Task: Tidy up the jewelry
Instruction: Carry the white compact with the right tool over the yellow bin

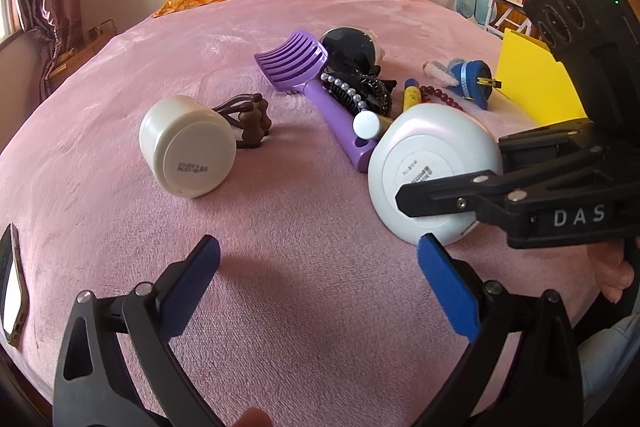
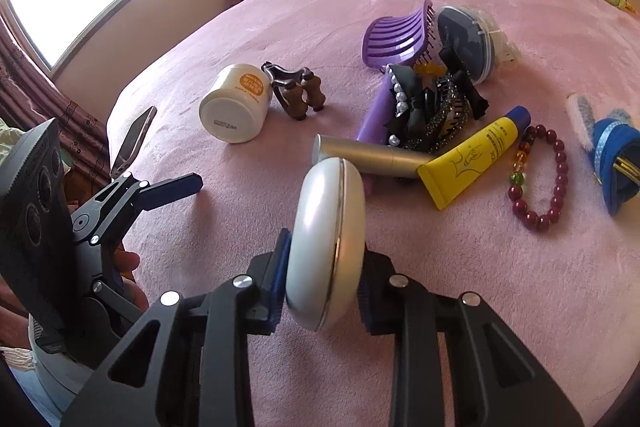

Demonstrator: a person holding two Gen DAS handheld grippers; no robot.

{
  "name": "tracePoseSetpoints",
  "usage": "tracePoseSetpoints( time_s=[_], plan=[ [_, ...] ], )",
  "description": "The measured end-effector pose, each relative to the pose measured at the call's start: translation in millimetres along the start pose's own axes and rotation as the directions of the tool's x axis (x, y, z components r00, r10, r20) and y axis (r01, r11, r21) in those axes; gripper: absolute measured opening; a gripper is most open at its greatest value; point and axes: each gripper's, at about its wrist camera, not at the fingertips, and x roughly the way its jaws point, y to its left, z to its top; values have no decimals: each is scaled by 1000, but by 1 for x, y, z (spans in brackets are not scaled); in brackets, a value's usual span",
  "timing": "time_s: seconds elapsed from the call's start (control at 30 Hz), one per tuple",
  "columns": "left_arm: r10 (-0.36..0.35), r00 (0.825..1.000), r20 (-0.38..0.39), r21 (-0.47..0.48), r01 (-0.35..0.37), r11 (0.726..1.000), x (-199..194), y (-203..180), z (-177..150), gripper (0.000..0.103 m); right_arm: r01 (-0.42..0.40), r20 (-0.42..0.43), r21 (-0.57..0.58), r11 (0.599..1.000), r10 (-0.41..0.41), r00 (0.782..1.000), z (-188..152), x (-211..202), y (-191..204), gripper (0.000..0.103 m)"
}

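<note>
Presently right gripper (image 2: 322,291) clamped white compact case (image 2: 326,243) across flat faces; shell looked rigid, glossy, slippery, light. Left gripper (image 1: 318,267) gaped wide, empty.

Pink bed (image 1: 280,307) carries white jar (image 1: 188,146), purple brush (image 1: 316,87), bead bracelet (image 2: 540,175).

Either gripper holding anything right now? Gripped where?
Right gripper clamps the round pearl-white compact case on edge, pads on its two flat faces, at its lower part. Left gripper is open, holding nothing.
</note>
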Motion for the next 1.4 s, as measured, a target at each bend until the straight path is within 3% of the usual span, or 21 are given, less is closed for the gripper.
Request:
tracePoseSetpoints(
  time_s=[0.3, 0.47, 0.6, 0.73, 0.83, 0.97, 1.1, 1.23, 1.4],
  plan=[
    [-2, 999, 42, 51, 0, 999, -10, -12, 9, 97, 18, 37, 2, 1000, -18, 999, -8, -16, -3, 30],
    [70, 995, 77, 142, -80, 987, -12, -36, 21, 97, 40, 84, 22, 999, -42, 996, -15, -38, -18, 30],
    [76, 994, 80, 165, -89, 982, -15, -50, 31, 97, 54, 121, 33, 998, -58, 991, -21, -57, -31, 30],
    [22, 992, 124, 195, -46, 980, -25, -71, 50, 97, 56, 183, 43, 997, -63, 981, -24, -84, -43, 30],
    [-30, 985, 169, 244, -12, 970, -35, -97, 80, 97, 49, 269, 64, 997, -65, 961, -24, -119, -57, 30],
    [-94, 971, 221, 333, 16, 943, -43, -143, 124, 97, 95, 382, 119, 988, -134, 914, -27, -178, -88, 29],
    [-144, 960, 239, 371, 47, 927, -37, -189, 161, 97, 165, 440, 204, 965, -241, 865, -33, -232, -134, 29],
    [-224, 952, 210, 420, 119, 899, -21, -238, 191, 97, 240, 432, 276, 931, -343, 834, -39, -268, -181, 29],
    [-280, 949, 144, 455, 187, 870, 9, -293, 215, 97, 326, 289, 350, 878, -432, 854, -38, -273, -247, 29]
  ],
)
